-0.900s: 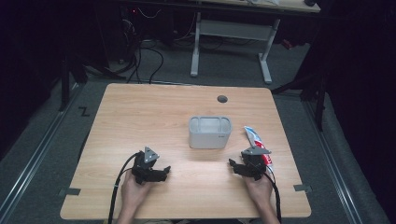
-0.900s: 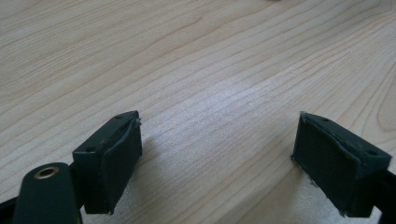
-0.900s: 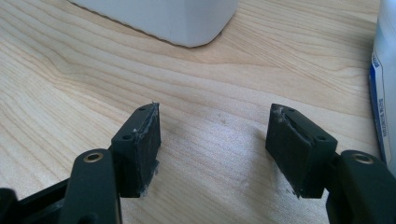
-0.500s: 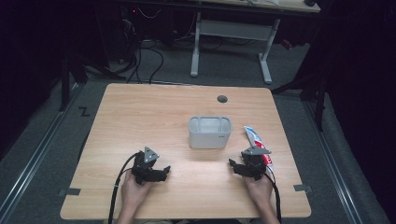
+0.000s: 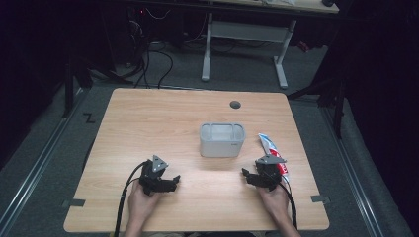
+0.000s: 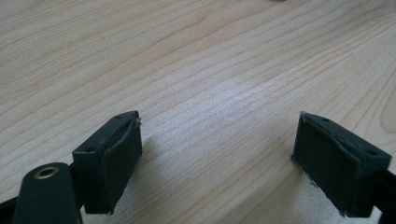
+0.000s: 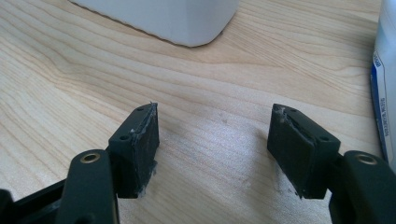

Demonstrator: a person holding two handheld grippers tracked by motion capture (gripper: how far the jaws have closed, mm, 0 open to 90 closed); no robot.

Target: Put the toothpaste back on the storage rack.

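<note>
A white rectangular container (image 5: 222,139) stands upright near the middle of the wooden table (image 5: 163,118); its lower corner (image 7: 187,23) is at the top of the right gripper view. A toothpaste tube (image 5: 272,151) lies flat to its right, its edge (image 7: 385,79) just right of my right gripper's jaws. My left gripper (image 5: 173,180) rests low on the table, front left, open over bare wood (image 6: 217,154). My right gripper (image 5: 247,175) rests front right, open, nothing between its pads (image 7: 212,149).
A dark round grommet (image 5: 235,104) sits near the table's far edge. Another desk frame (image 5: 244,44) and cables (image 5: 148,59) stand on the floor beyond. Bare wood stretches across the table's left half and between the grippers.
</note>
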